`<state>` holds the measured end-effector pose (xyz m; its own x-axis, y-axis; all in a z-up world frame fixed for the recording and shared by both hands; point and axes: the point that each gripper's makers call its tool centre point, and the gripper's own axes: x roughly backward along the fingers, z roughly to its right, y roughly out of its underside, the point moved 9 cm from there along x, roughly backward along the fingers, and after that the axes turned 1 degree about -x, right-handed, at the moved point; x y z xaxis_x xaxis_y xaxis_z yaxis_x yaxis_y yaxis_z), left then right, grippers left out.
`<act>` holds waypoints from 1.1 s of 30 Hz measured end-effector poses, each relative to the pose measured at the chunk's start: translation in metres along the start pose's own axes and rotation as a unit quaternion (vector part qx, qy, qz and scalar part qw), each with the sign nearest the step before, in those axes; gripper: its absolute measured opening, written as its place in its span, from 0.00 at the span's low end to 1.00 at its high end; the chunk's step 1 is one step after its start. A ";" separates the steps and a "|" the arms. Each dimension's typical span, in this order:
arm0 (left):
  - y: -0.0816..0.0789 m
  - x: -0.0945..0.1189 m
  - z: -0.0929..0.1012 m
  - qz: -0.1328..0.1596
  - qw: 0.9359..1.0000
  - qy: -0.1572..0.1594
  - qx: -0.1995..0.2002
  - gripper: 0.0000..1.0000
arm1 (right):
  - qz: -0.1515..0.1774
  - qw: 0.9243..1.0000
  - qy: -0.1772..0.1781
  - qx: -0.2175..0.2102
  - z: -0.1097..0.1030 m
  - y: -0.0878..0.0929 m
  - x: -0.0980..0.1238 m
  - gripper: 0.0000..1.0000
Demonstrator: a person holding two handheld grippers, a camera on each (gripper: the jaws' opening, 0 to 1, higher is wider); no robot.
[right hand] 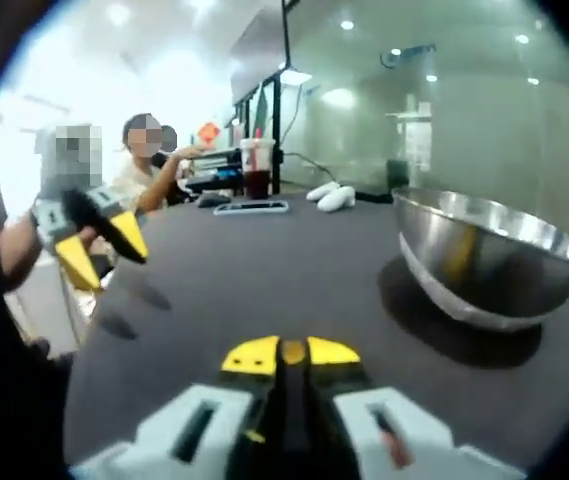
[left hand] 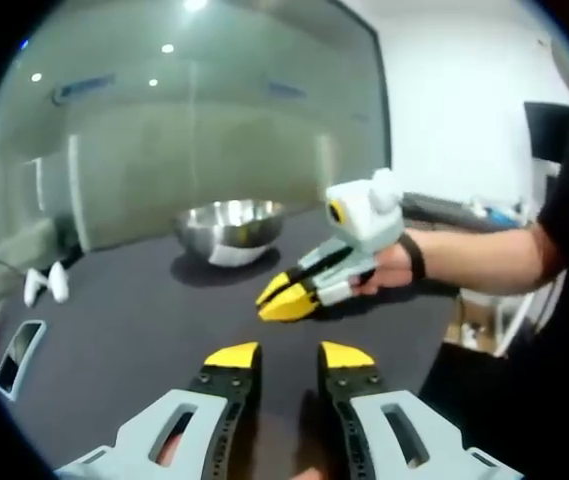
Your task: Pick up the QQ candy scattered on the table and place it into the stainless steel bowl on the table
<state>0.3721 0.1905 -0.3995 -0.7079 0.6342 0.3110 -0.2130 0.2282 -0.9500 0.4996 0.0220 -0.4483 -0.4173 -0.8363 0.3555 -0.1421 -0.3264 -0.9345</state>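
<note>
Candy (right hand: 293, 352) pinched in right gripper (right hand: 292, 354) fingers | left gripper (left hand: 289, 356) fingers apart | risk: candy slipping short of bowl (right hand: 484, 262)

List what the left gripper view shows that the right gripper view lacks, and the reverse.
Left gripper view: the hand holding the shut right gripper. Right gripper view: a seated person and a drink cup. Both: the steel bowl, the table, a phone and both grippers, the left gripper open.
</note>
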 end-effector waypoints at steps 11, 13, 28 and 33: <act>0.001 0.000 0.003 -0.002 1.000 0.002 -0.003 0.24 | 0.012 0.999 0.033 -0.014 0.001 -0.002 0.011 0.09; 0.001 0.001 0.003 -0.001 1.000 0.000 -0.003 0.24 | 0.021 0.998 0.047 -0.019 0.002 -0.003 0.018 0.09; -0.002 0.000 0.007 -0.002 1.000 0.004 -0.009 0.24 | 0.068 0.987 0.140 -0.046 0.028 0.004 0.087 0.09; -0.006 -0.005 0.012 0.000 1.000 0.012 -0.016 0.24 | 0.091 0.980 0.166 -0.061 0.037 -0.009 0.097 0.09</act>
<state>0.3692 0.1771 -0.3957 -0.6915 0.6520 0.3111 -0.1908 0.2505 -0.9491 0.4938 -0.0721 -0.4044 -0.7113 -0.6802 0.1773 -0.1368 -0.1135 -0.9841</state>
